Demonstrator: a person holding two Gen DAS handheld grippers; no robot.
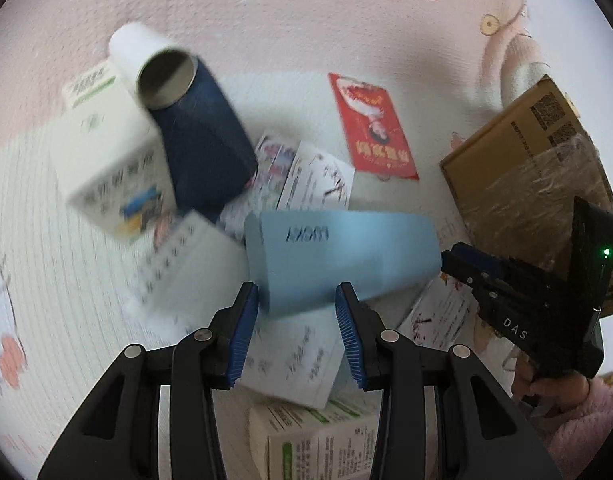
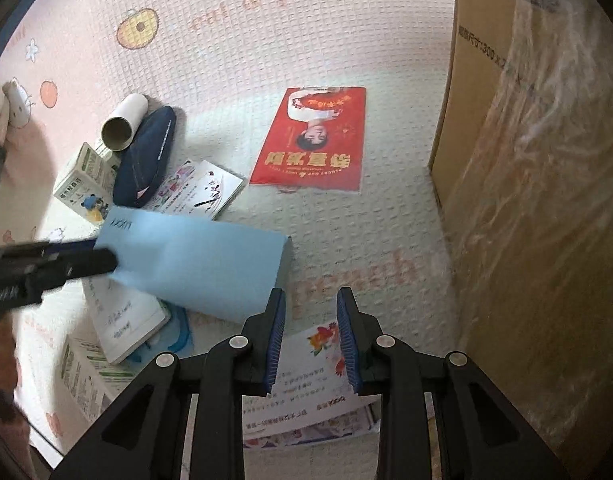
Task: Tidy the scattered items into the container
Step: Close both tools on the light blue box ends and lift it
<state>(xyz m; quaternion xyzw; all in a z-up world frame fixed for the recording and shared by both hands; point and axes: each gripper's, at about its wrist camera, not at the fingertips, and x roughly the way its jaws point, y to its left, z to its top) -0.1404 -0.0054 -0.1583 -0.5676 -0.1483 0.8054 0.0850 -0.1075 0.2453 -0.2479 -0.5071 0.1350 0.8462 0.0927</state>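
A light blue box (image 1: 338, 256) lies tilted over leaflets on the mat; it also shows in the right wrist view (image 2: 194, 264). My left gripper (image 1: 296, 322) is open, its fingertips at the box's near edge on either side. My right gripper (image 2: 311, 334) is open and empty above a flowered leaflet (image 2: 306, 380); in the left wrist view its tip (image 1: 462, 262) touches the box's right end. The cardboard container (image 2: 526, 200) stands at the right, wrapped in clear film, and shows in the left wrist view (image 1: 522, 176).
Scattered on the mat: a red leaflet (image 1: 372, 128), a dark blue pouch (image 1: 202, 148), a cardboard tube (image 1: 158, 68), white medicine boxes (image 1: 114, 168), and another box (image 1: 318, 440) under my left gripper. The person's hand (image 1: 554, 392) holds the right gripper.
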